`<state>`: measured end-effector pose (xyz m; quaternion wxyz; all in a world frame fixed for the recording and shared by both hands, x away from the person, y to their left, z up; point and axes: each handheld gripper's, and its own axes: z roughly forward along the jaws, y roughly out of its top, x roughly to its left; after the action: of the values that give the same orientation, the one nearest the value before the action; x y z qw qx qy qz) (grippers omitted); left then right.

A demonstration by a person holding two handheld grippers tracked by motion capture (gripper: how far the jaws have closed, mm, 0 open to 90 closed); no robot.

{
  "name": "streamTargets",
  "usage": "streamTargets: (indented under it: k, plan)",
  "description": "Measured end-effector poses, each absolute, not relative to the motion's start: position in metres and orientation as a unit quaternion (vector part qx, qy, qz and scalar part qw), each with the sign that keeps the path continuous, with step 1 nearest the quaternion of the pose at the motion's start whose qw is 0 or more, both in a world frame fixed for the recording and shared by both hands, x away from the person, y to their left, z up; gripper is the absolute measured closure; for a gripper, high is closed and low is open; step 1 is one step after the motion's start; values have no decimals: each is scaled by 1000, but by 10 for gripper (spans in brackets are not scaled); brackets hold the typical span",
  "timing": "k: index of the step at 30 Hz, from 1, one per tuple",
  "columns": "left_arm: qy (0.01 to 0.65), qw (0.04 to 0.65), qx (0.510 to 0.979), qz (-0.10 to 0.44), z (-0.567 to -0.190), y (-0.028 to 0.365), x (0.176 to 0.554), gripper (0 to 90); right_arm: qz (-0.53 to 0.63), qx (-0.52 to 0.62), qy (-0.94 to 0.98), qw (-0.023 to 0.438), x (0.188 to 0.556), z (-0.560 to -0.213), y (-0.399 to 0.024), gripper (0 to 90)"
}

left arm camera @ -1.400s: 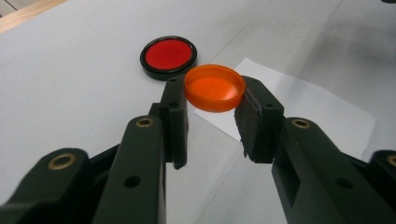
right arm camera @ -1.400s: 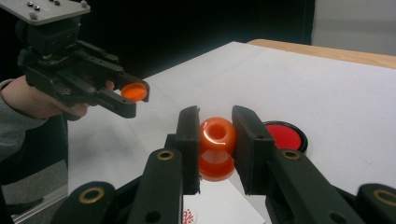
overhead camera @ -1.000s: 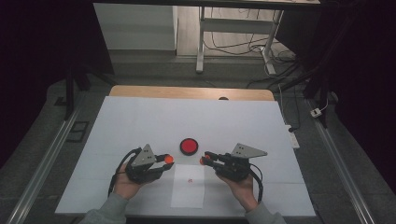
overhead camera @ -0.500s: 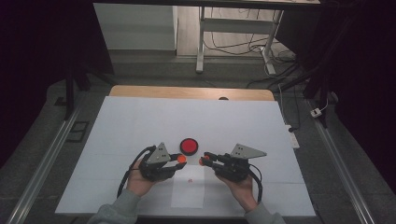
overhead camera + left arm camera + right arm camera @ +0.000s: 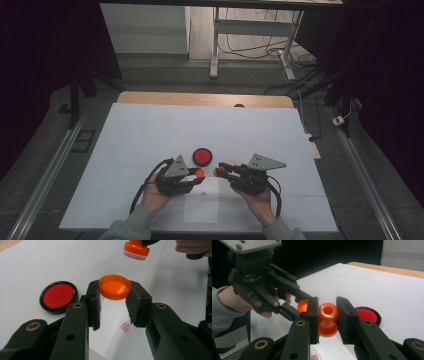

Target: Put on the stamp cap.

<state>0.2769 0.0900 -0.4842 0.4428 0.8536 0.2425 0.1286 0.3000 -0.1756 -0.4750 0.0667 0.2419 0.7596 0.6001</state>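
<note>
My left gripper [image 5: 199, 174] is shut on a shallow orange cap [image 5: 115, 286], gripped across its rim, open side up. My right gripper [image 5: 218, 172] is shut on an orange stamp [image 5: 328, 318], clamped at its narrow waist. In the left gripper view the stamp [image 5: 136, 250] hangs just beyond the cap, its face down and apart from it. The two grippers' tips nearly meet above a small paper sheet [image 5: 201, 205] that bears a red stamp mark [image 5: 125, 326]. A round red ink pad [image 5: 202, 156] in a black case lies uncovered just behind the tips.
A large white sheet [image 5: 150, 135] covers the wooden table [image 5: 200, 99]. Both of the person's hands come in from the table's front edge. Dark floor, rails and cables lie around the table.
My left gripper has moved to the right with the orange cap, closing the gap to the stamp. The right gripper has stayed where it was.
</note>
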Motion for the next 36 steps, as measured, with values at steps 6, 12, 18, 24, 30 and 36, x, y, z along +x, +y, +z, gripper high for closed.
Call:
streamTargets:
  k: [6, 12, 18, 24, 30, 36]
  plan:
    - [234, 436, 861, 122, -489, 80, 278, 649, 601, 240, 760, 67, 299, -474, -175, 722]
    - [232, 431, 864, 115, -495, 72, 279, 650, 599, 240, 761, 59, 298, -478, -172, 721]
    - [231, 427, 867, 113, -499, 70, 280, 650, 600, 239, 761, 58, 298, -478, -171, 721]
    - [231, 427, 867, 115, -500, 67, 279, 650, 599, 236, 763, 55, 297, -478, -169, 721]
    - [227, 427, 867, 119, -500, 64, 278, 650, 597, 232, 766, 49, 295, -480, -166, 721]
    - [225, 427, 867, 121, -500, 63, 277, 650, 595, 227, 770, 42, 294, -481, -162, 721]
